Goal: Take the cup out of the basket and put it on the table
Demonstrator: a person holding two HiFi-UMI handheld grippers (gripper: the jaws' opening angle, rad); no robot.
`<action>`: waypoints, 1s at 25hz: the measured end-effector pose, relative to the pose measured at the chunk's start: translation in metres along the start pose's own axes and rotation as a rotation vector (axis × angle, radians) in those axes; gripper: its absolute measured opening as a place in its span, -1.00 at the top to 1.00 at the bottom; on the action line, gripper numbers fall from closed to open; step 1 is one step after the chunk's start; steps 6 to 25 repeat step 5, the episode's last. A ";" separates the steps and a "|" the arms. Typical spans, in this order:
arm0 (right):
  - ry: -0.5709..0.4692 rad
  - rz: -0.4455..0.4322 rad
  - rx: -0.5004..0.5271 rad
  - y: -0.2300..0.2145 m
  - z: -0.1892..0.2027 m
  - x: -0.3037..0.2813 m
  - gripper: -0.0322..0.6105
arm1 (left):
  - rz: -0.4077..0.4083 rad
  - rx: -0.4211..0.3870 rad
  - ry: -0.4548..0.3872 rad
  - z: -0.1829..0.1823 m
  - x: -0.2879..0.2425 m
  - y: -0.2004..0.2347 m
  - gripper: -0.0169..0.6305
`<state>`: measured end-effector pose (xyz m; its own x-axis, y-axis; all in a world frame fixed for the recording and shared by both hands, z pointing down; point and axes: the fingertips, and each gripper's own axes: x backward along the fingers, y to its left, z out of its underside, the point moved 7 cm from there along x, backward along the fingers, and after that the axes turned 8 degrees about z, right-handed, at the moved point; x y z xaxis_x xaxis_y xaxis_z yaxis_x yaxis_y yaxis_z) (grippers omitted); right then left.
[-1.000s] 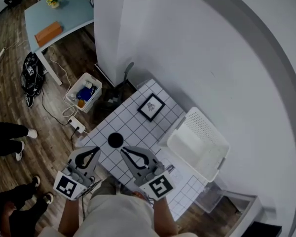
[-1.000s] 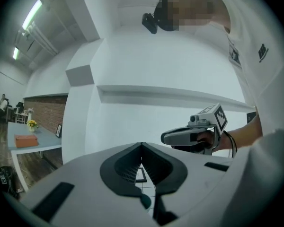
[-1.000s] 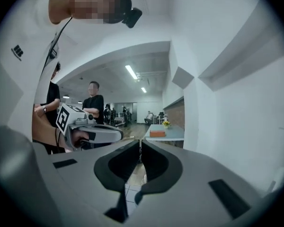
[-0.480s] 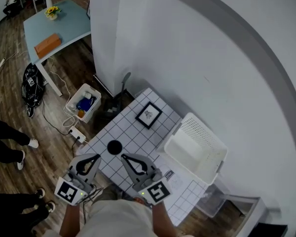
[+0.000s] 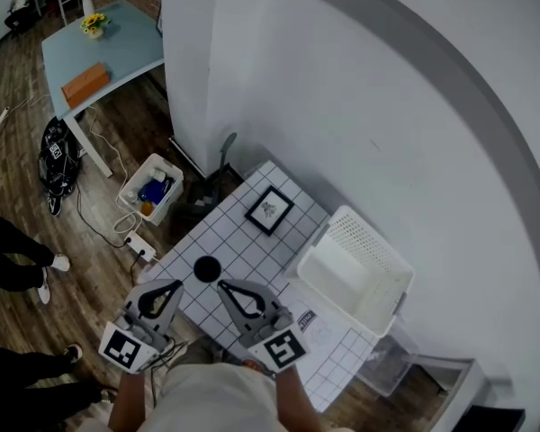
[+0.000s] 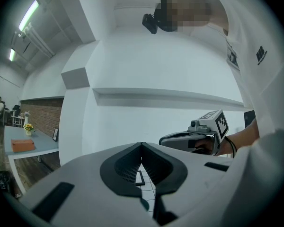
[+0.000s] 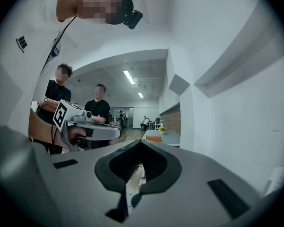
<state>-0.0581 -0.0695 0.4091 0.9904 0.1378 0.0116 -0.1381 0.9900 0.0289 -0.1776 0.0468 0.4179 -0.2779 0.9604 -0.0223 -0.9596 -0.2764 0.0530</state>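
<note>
The left gripper (image 5: pixel 175 283) and the right gripper (image 5: pixel 220 284) are held side by side at the near edge of the table (image 5: pixel 243 246). Both are closed tight, with nothing in them.

The cup (image 5: pixel 206 267) is black. It stands on the white squares of the table, just past the two gripper tips and between them. From above it looks like a round dot, so it stands up straight, with its long side going up and down. It is out of the basket (image 5: pixel 378 318) and well apart from it.

Since a second ago, the cup, the basket and the grippers have stayed where they were. Only the legs of a person (image 5: pixel 18 252) on the floor at the left have moved.

A sheet of paper (image 5: pixel 313 324) lies by the right gripper. Farther back, a picture frame (image 5: pixel 270 210) lies flat on the table. The white basket sits at the right, near the wall. On the floor are a white box (image 5: pixel 153 187) and a black bag (image 5: pixel 56 151). Far off is a blue table (image 5: pixel 117 48).
</note>
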 end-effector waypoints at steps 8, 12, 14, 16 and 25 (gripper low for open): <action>0.112 -0.035 0.104 -0.003 0.010 0.003 0.87 | -0.001 -0.006 -0.006 0.001 -0.001 0.002 0.94; 0.112 -0.035 0.104 -0.003 0.010 0.003 0.87 | -0.001 -0.006 -0.006 0.001 -0.001 0.002 0.94; 0.112 -0.035 0.104 -0.003 0.010 0.003 0.87 | -0.001 -0.006 -0.006 0.001 -0.001 0.002 0.94; 0.112 -0.035 0.104 -0.003 0.010 0.003 0.87 | -0.001 -0.006 -0.006 0.001 -0.001 0.002 0.94; 0.112 -0.035 0.104 -0.003 0.010 0.003 0.87 | -0.001 -0.006 -0.006 0.001 -0.001 0.002 0.94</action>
